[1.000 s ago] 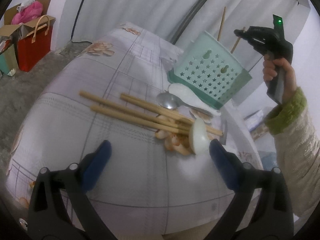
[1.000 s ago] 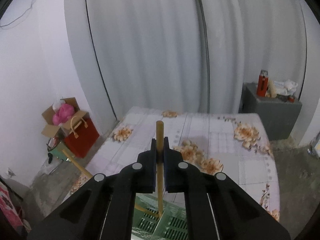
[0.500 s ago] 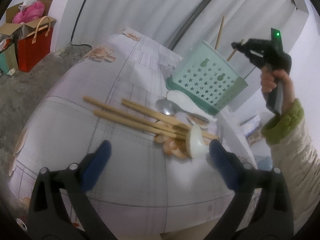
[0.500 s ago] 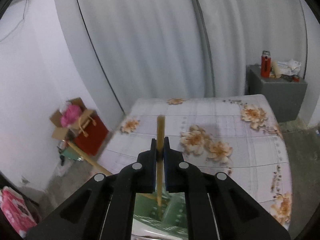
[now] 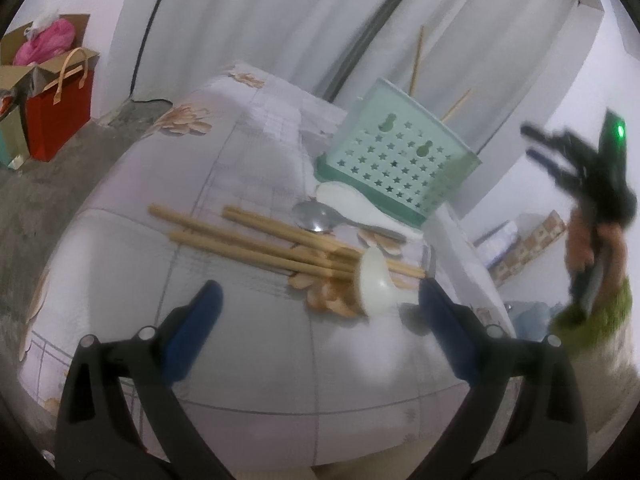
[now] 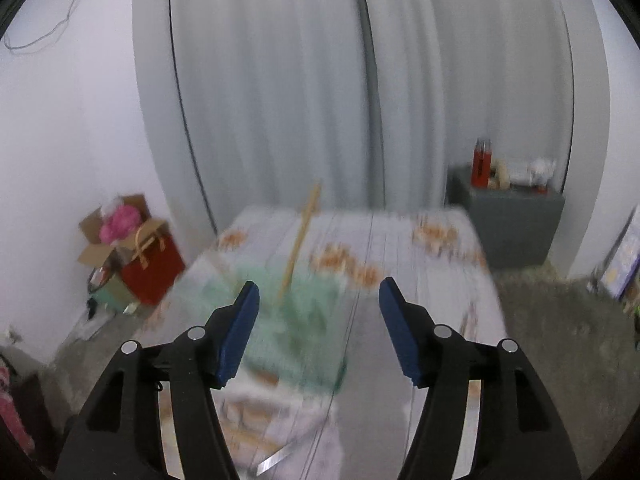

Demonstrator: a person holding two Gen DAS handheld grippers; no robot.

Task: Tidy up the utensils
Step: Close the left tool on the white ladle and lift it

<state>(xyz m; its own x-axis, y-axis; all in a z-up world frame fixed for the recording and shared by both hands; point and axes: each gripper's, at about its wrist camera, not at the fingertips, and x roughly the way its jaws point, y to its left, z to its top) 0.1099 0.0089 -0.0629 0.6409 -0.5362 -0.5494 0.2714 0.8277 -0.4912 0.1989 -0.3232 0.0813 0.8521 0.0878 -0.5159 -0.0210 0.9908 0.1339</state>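
Chopstick released; both my grippers empty above the table.

My right gripper (image 6: 318,300) has just been opening and now has nothing between its blue pads; the chopstick (image 6: 298,246) it carried leans in the green star-holed utensil basket (image 5: 394,164), beside another. My left gripper (image 5: 320,300) hangs spread wide over the floral tablecloth (image 5: 248,352), pressing on nothing. Just ahead of it lie the remaining bamboo chopsticks (image 5: 256,238) in a loose bundle, a white ceramic spoon (image 5: 374,282) resting on their near ends, a metal spoon (image 5: 320,218) and a white rice paddle (image 5: 348,200) by the basket. I judge the chopsticks light, stiff and prone to rolling: pinch one near mid-length. The ceramic spoon looks slick and breakable; I'd take its handle gently.
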